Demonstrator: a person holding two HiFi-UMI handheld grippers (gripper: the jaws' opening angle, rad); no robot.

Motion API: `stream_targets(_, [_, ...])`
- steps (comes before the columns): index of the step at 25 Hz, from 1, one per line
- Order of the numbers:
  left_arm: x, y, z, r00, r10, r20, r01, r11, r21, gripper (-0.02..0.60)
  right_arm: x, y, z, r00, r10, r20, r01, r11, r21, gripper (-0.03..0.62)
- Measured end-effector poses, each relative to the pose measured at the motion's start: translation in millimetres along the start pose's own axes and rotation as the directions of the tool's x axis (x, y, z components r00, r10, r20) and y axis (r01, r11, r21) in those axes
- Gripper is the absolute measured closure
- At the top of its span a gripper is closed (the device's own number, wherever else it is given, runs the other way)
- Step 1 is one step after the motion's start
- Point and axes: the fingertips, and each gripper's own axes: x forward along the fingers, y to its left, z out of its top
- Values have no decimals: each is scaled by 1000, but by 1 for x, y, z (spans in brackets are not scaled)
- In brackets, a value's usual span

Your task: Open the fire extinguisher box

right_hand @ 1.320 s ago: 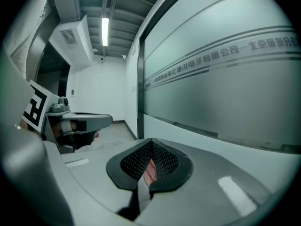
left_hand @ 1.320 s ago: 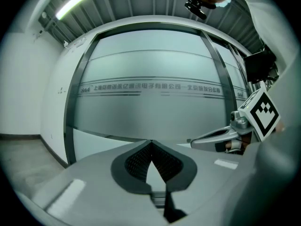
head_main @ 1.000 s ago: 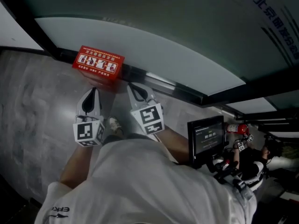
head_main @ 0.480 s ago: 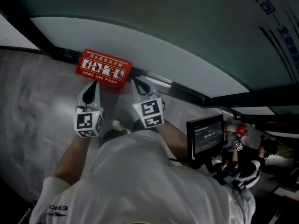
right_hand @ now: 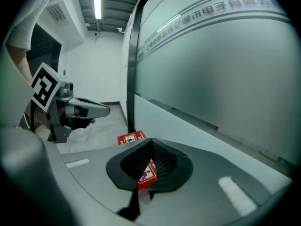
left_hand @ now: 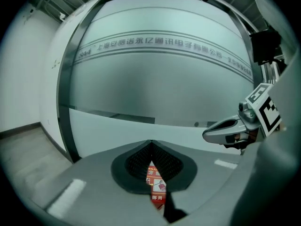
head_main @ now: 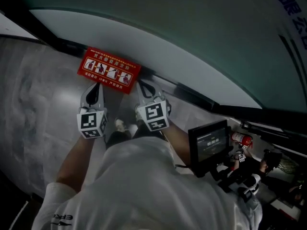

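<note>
The red fire extinguisher box (head_main: pixel 109 71) lies flat on the grey floor against the foot of a frosted glass wall, its lid with white pictograms down. Both grippers hang just short of its near edge. My left gripper (head_main: pixel 94 86) is shut and empty by the box's left part. My right gripper (head_main: pixel 142 85) is shut and empty by its right end. In the left gripper view the pads meet (left_hand: pixel 151 144) and the box (left_hand: pixel 157 188) shows below them. In the right gripper view the box (right_hand: pixel 132 138) lies just beyond the closed jaws (right_hand: pixel 151 141).
The frosted glass wall (head_main: pixel 192 56) with a dark frame (head_main: pixel 62 47) runs behind the box. My shoes (head_main: pixel 120 124) stand between my arms. At the right, a rig with a lit screen (head_main: pixel 209 145) and a red extinguisher (head_main: pixel 241 139) sit on the floor.
Both grippers have moved forward and down toward the red box, which now lies right at their tips. Their jaws have stayed shut.
</note>
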Motion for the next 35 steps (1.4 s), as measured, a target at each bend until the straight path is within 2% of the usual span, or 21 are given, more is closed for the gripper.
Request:
stream_targets(6, [37, 6, -41, 996, 31, -86, -32, 999, -3, 578, 38, -13, -37, 998, 36, -50, -36, 999, -8, 582])
stream_targets(11, [54, 10, -87, 981, 44, -187, -47, 999, -16, 578, 65, -9, -64, 993, 73, -94, -75, 997, -27, 582])
stream_targets(15, [72, 16, -113, 974, 61, -218, -65, 998, -11, 578, 86, -9, -85, 988, 89, -125, -95, 995, -41, 582])
stream_targets(22, [89, 28, -166, 951, 78, -298, -97, 994, -49, 578, 112, 0, -126, 978, 109, -179, -122, 991, -63, 582])
stream_targets(28, [95, 40, -199, 934, 102, -342, -132, 989, -64, 578, 128, 13, -152, 972, 112, -205, -146, 977, -157, 580])
stream_targets(33, [96, 46, -223, 918, 110, -381, -145, 987, -66, 578, 144, 30, -174, 967, 110, -230, -172, 948, -267, 575])
stream_targets(35, [95, 47, -232, 914, 111, -389, -151, 986, -72, 578, 149, 40, -182, 962, 120, -244, -194, 933, -302, 518])
